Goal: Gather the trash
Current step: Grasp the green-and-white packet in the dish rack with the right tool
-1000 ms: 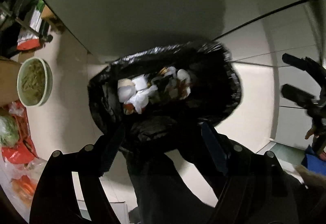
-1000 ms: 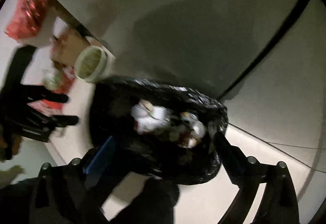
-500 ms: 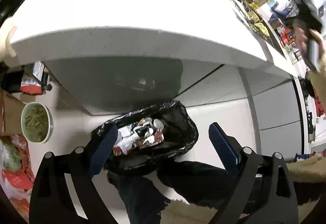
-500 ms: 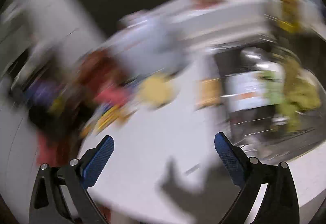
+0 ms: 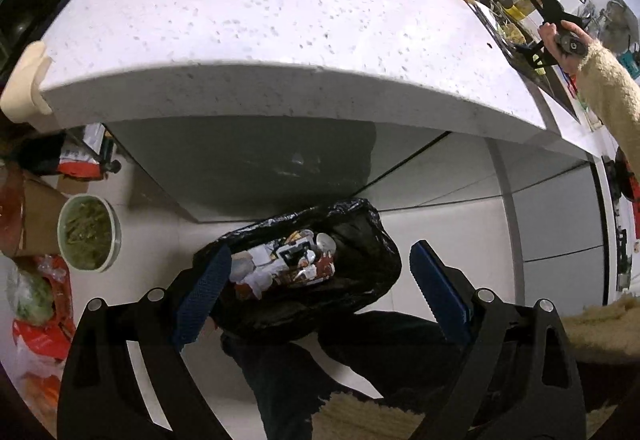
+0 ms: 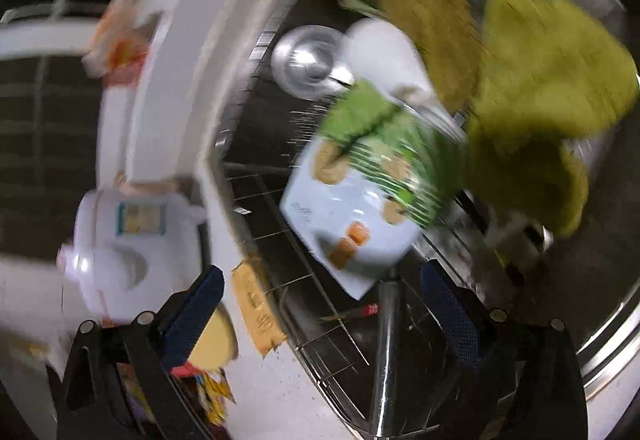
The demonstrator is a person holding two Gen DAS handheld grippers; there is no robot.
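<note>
A second ago both claws hung low over the black trash bag (image 5: 352, 240); now both are up higher. The left claw (image 5: 320, 296) is wide open and holds nothing. It looks down at the bag on the pale floor, full of crumpled white paper and wrappers, just under the edge of the speckled white counter (image 5: 280, 40). A green bowl (image 5: 89, 233) sits off to the left. The right claw (image 6: 320, 304) has swung over to the shiny metal sink (image 6: 308, 56). It is open and empty too. A blurry blue-and-green snack packet (image 6: 360, 208) lies in the sink just ahead of it, beside a fuzzy green cloth (image 6: 540, 88).
</note>
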